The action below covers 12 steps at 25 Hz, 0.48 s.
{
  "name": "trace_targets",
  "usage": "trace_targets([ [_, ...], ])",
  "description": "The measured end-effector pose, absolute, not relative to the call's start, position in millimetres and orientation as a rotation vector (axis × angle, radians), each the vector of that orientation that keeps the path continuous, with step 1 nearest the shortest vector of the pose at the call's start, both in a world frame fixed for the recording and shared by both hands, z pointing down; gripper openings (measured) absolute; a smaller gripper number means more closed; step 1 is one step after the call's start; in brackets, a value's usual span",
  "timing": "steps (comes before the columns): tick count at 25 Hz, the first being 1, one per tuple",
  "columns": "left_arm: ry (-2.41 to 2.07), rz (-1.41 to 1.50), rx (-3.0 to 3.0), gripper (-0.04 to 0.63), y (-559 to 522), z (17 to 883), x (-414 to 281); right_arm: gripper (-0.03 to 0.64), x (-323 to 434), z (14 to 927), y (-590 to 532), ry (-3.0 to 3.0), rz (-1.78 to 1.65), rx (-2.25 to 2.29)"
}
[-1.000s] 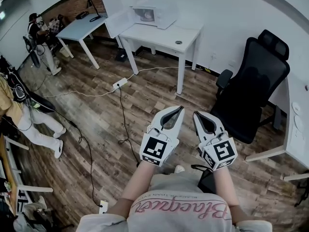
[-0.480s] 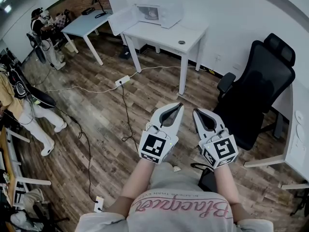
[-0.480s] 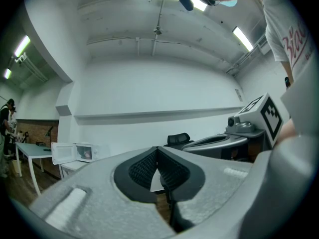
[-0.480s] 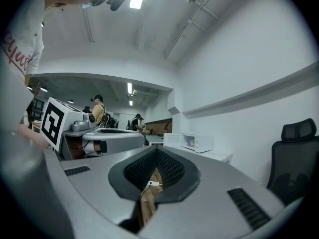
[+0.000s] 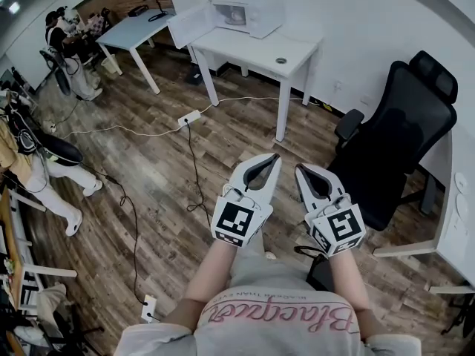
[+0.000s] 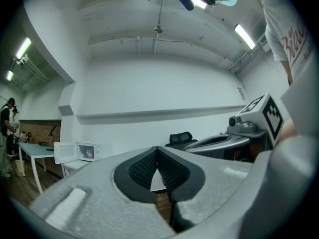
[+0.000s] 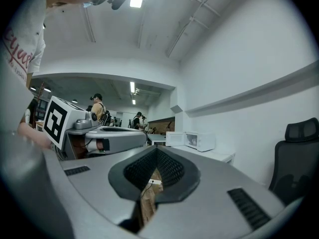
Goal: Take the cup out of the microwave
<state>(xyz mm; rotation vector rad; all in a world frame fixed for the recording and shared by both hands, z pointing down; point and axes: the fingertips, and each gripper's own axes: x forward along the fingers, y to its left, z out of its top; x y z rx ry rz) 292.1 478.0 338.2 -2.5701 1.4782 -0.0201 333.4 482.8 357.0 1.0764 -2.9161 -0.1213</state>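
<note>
1. Left gripper (image 5: 274,158): jaws together with nothing between them, held level over the wood floor (image 5: 148,169), well apart from the bench (image 5: 256,50).
2. Right gripper (image 5: 299,170): just beside the left one, jaws also together and empty.
3. Microwave (image 5: 249,13): sits at the bench's far left corner, door (image 5: 187,28) swung open.
4. Cup (image 6: 87,152): small pinkish shape inside the microwave, too small for detail.
5. Black office chair (image 5: 393,139): stands off the bench's right edge.

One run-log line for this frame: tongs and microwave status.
stage: pre-reach | left tongs: shut, empty | right tongs: shut, empty | white microwave: door open, on white table across room | pinkish cup: inside, untouched
</note>
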Motion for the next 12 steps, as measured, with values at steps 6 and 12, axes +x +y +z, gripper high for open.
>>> trace_targets([
  [6, 1.49, -0.018, -2.572, 0.005, 466, 340, 285, 0.011, 332, 356, 472, -2.914, -0.115, 1.103],
  [12, 1.476, -0.032, -2.565, 0.005, 450, 341, 280, 0.011, 325, 359, 458, -2.921, -0.099, 1.11],
])
